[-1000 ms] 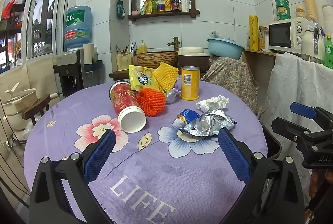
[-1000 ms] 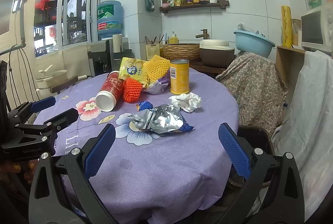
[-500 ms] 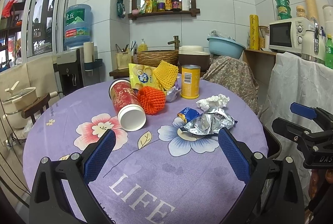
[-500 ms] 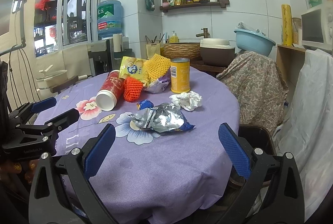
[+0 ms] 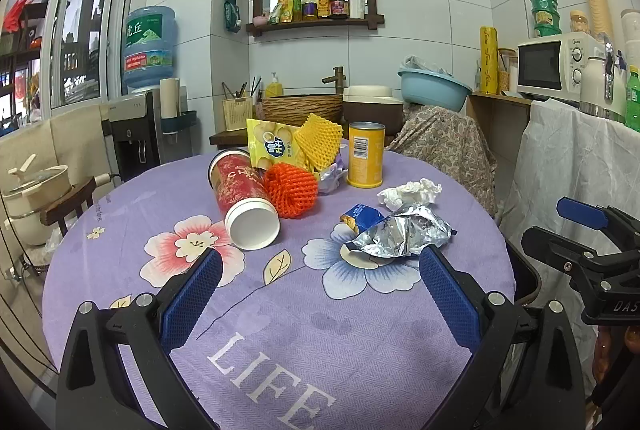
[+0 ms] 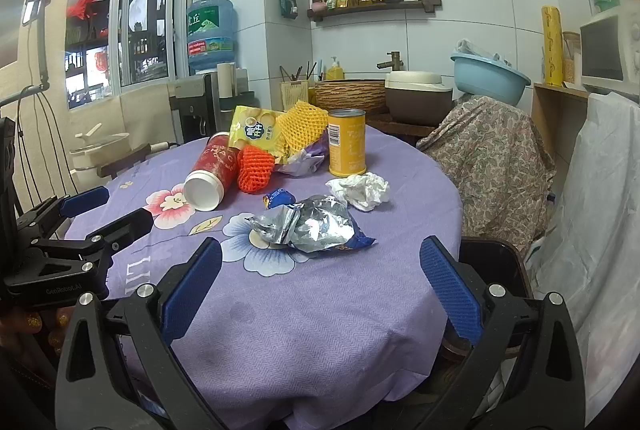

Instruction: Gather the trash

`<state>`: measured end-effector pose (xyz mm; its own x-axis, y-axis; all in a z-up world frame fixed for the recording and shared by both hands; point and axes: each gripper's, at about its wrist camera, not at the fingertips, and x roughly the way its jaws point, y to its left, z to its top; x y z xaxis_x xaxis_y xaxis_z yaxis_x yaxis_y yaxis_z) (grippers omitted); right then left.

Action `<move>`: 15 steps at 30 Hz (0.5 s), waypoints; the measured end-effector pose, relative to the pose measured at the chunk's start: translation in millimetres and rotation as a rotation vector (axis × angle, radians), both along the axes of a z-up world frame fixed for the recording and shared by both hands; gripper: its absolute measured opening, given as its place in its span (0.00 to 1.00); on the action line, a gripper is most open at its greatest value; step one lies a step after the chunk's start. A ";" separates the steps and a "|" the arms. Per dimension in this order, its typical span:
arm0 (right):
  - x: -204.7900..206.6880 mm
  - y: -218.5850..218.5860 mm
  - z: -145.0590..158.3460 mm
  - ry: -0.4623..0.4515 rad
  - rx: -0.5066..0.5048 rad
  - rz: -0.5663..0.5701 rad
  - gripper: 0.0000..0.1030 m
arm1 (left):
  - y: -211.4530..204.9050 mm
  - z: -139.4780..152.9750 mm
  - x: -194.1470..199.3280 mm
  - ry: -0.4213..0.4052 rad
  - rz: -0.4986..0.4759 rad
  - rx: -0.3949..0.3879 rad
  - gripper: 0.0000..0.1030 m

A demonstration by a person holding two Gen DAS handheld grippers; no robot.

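Trash lies on a round table with a purple cloth (image 5: 304,314): a tipped red cup (image 5: 242,196), an orange foam net (image 5: 290,190), a yellow foam net (image 5: 318,140), a yellow snack bag (image 5: 270,146), a yellow can (image 5: 365,154), a crumpled tissue (image 5: 410,192), a silver foil bag (image 5: 400,236) and a small blue wrapper (image 5: 362,216). My left gripper (image 5: 320,294) is open and empty above the table's near edge. My right gripper (image 6: 320,286) is open and empty, short of the foil bag (image 6: 308,224). The tissue (image 6: 360,190) and can (image 6: 347,142) lie beyond it.
A black bin (image 6: 492,262) stands at the table's right edge, partly hidden. A chair draped in patterned cloth (image 6: 488,158) is behind it. A white-covered counter (image 5: 572,158) with a microwave is at the right. A water dispenser (image 5: 136,134) and a wooden chair (image 5: 68,202) stand at the left.
Both views have shifted only slightly; the trash sits a little nearer and lower. Both grippers stay open and nothing has been taken hold of.
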<state>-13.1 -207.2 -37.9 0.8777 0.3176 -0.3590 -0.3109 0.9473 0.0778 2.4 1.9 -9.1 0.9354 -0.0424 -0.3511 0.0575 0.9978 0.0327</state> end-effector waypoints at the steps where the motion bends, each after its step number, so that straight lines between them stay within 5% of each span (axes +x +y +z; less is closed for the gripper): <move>1: 0.3 0.3 -0.4 0.001 0.000 0.001 0.95 | -0.3 -0.3 0.3 0.000 0.001 0.000 0.95; 15: 1.2 3.4 -4.0 0.011 -0.005 0.004 0.95 | -2.5 -6.6 2.8 0.013 -0.001 -0.002 0.95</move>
